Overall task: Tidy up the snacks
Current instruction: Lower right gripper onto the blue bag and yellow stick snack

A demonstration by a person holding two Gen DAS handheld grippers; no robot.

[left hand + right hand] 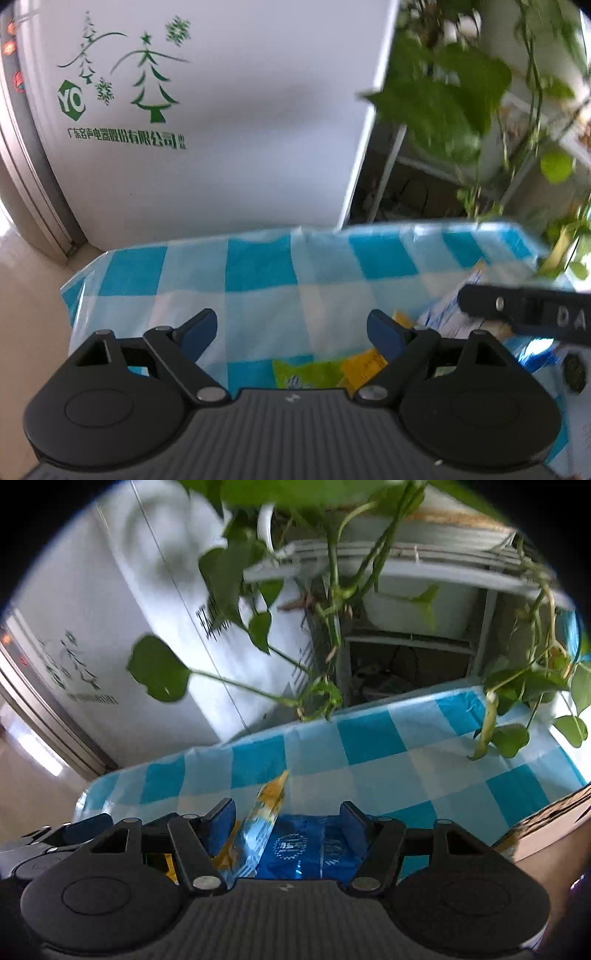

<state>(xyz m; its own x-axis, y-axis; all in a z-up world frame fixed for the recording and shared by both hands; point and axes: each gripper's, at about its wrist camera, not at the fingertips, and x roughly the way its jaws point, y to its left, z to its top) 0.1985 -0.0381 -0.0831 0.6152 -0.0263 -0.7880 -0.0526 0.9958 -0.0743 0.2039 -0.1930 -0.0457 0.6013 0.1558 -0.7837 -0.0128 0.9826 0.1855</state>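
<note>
The left gripper (291, 332) is wide open and holds nothing; a green packet (306, 373) and a yellow packet (364, 365) lie on the checked cloth (258, 273) just below its gap, the yellow one partly under the right finger; the right gripper (288, 823) is also spread wide, empty, over a blue packet (314, 849) lying between its fingers; a clear wrapped snack (264, 823) tilts up beside the left finger, whether touching it I cannot tell; a white appliance (221, 110) stands behind the table; leafy vines (325, 698) hang over the far edge; a cardboard box (550, 823) sits at right.
</note>
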